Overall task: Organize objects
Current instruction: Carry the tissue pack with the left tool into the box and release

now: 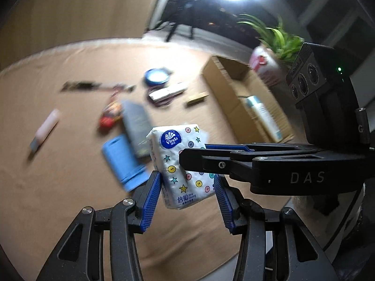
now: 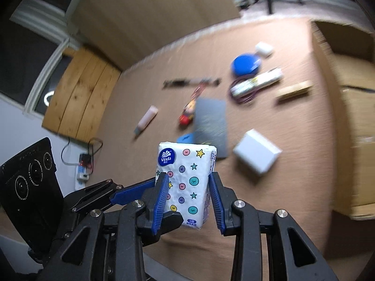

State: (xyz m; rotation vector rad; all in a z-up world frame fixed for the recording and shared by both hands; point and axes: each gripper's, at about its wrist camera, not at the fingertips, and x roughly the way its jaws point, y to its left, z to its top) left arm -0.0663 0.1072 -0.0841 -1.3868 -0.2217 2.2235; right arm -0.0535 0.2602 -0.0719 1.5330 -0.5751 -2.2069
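A white Vinda tissue pack (image 1: 173, 145) printed with stars and dots hangs in the air above the tan table (image 1: 70, 175). My left gripper (image 1: 186, 176) is shut on it, a blue pad against each narrow side of its lower half. My right gripper (image 1: 195, 151) comes in from the right and clamps the same pack across its middle. In the right wrist view the tissue pack (image 2: 187, 171) stands upright between the pads of my right gripper (image 2: 187, 175), which press on both its sides. The left gripper's fingers (image 2: 131, 192) reach in from the left at the pack's lower edge.
An open cardboard box (image 1: 234, 89) with a bottle (image 1: 262, 114) inside stands at the right; cardboard box (image 2: 346, 117). On the table lie a grey pouch (image 2: 211, 121), a white box (image 2: 256, 153), a blue round lid (image 2: 245, 64), a pink tube (image 2: 147, 117) and a blue case (image 1: 121, 161).
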